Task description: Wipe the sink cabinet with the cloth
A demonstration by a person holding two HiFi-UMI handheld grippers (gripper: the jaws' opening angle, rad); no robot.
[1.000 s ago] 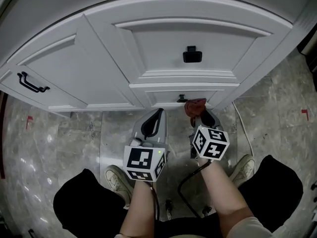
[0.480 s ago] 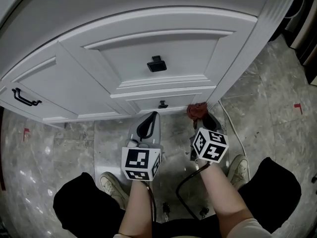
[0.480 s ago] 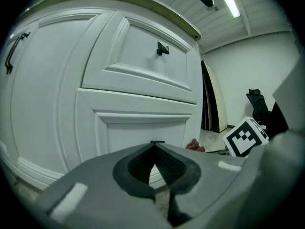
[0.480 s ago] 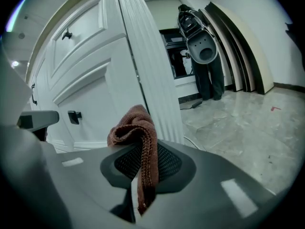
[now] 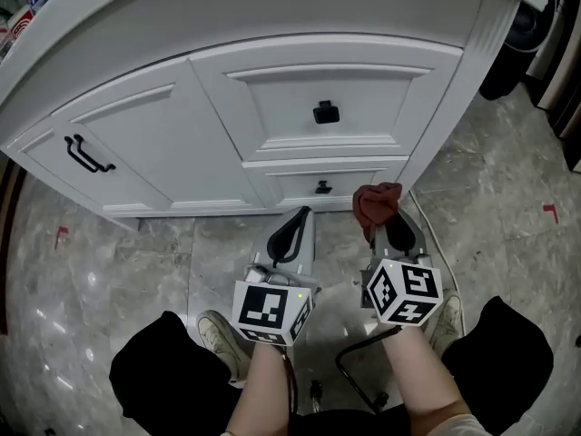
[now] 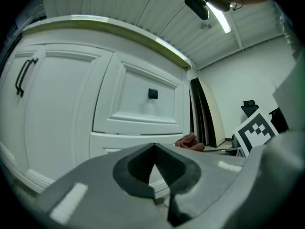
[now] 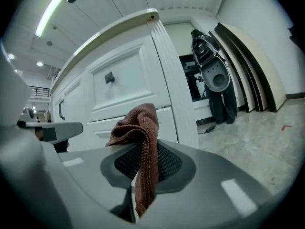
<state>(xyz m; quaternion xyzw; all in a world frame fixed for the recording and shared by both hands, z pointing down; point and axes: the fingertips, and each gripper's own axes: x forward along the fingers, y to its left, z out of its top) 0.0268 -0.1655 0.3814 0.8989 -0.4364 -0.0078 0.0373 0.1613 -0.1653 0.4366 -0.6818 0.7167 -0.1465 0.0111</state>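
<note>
The white sink cabinet (image 5: 163, 143) fills the upper head view, with a door carrying a black handle (image 5: 86, 153), a drawer with a black knob (image 5: 325, 112) and a smaller knob (image 5: 322, 187) below it. My right gripper (image 5: 388, 221) is shut on a reddish-brown cloth (image 5: 375, 202), held just in front of the cabinet's lower right corner. In the right gripper view the cloth (image 7: 139, 124) hangs bunched out of the shut gripper (image 7: 143, 149). Left of it, my left gripper (image 5: 297, 218) points at the cabinet base, shut and holding nothing (image 6: 153, 148).
The floor is grey marble tile (image 5: 109, 252) with small red marks (image 5: 60, 235). The person's shoes (image 5: 216, 332) and a black cable (image 5: 349, 371) lie below the grippers. A dark appliance (image 7: 213, 75) and leaning boards (image 7: 252, 61) stand right of the cabinet. Bottles (image 5: 25, 5) sit at upper left.
The cloth in my right gripper has slid rightward from the lower drawer's front to just off the cabinet's right corner. Both grippers sit a little further back from the cabinet.
</note>
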